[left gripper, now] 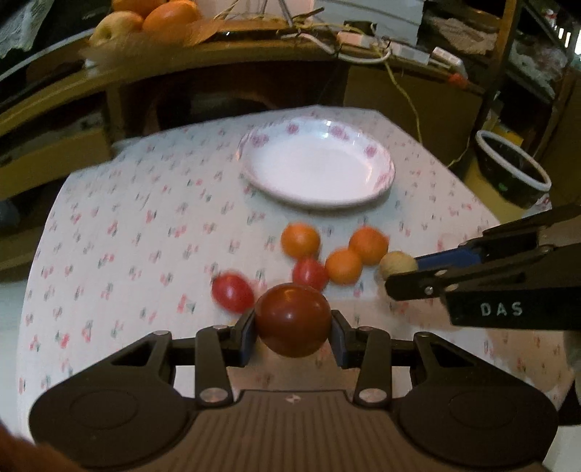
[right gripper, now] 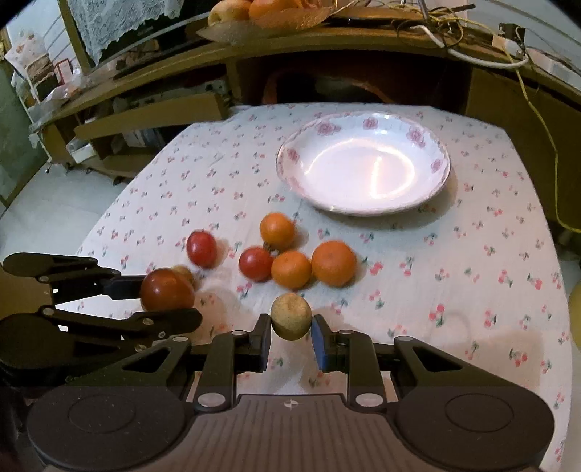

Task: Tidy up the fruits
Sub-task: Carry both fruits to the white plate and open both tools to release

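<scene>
Left tongs (left gripper: 293, 326): closed on a dark red tomato (left gripper: 292, 319), pads pressed to both its sides, clear of the cloth.
Right tongs (right gripper: 290, 336): closed narrow on a small tan fruit (right gripper: 291, 316), pinched between the blue pads, also off the table.
Plate (right gripper: 290, 154): white with pink flowers on the rim, at the far side of the table, nothing in it yet.
Loose fruit: 5 pieces on the tablecloth (right gripper: 472, 254) between tongs and plate — 3 oranges, namely a large orange (right gripper: 333, 263), a middle orange (right gripper: 291, 269) touching it, a far orange (right gripper: 277, 231); plus 2 small red tomatoes, one (right gripper: 255, 268) against the middle orange, the other (right gripper: 201, 249) a little apart to the left.
Progress: early by the look of it; 2 fruits picked up, 0 delivered, 5 waiting.
Position: both held fruits near the front edge, side by side, well short of the plate, the cluster lying between.
Next need, as a guess: carry over the cluster, set down inside the rim without knocking the oranges.
Background: shelf behind with a bowl of other fruit (left gripper: 145, 18), not part of the table group.
</scene>
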The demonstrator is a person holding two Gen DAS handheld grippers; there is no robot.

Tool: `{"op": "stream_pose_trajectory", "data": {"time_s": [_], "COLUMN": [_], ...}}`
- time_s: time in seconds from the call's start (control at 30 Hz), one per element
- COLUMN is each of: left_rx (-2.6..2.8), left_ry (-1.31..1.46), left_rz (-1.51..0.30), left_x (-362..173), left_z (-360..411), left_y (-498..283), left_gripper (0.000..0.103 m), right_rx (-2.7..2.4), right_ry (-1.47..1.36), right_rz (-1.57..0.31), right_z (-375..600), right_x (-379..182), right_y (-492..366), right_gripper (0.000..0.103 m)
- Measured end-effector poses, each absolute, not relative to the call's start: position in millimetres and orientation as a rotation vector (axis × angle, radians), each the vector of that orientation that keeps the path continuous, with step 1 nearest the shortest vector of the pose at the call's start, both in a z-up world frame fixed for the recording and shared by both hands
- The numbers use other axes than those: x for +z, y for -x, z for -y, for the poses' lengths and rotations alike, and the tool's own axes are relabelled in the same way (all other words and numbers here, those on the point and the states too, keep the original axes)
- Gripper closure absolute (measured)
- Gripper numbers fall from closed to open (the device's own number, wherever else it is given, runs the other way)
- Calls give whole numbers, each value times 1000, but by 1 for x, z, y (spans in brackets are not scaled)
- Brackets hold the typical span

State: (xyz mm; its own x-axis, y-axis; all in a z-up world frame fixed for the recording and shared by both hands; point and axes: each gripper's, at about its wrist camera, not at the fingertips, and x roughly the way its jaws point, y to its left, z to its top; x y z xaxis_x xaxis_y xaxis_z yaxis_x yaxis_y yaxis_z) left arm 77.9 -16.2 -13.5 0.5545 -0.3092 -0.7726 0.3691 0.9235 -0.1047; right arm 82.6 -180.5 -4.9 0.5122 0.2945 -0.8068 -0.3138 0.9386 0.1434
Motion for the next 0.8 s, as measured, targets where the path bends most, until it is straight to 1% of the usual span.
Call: {"op": "stream_pose_trajectory", "data": {"time_s": [0.2, 0.47, 0.8], "left_rx": [-416, -415, -424], "left_ry": [-89, -133, -147], "left_rz": [-846, -826, -824], "left_x": [-2, -6, -15], "left_z": [31, 47, 56], "left_y": [-116, -163, -185], "left_gripper": [57, 57, 57], "right_rx": [326, 280, 274], "right_ry": [8, 9, 36], "right_rz": [-931, -907, -898], "right_z": [190, 200, 200], "right_x": [1, 0, -7], "right_y": [-112, -153, -179], "right_gripper": [77, 77, 77]}}
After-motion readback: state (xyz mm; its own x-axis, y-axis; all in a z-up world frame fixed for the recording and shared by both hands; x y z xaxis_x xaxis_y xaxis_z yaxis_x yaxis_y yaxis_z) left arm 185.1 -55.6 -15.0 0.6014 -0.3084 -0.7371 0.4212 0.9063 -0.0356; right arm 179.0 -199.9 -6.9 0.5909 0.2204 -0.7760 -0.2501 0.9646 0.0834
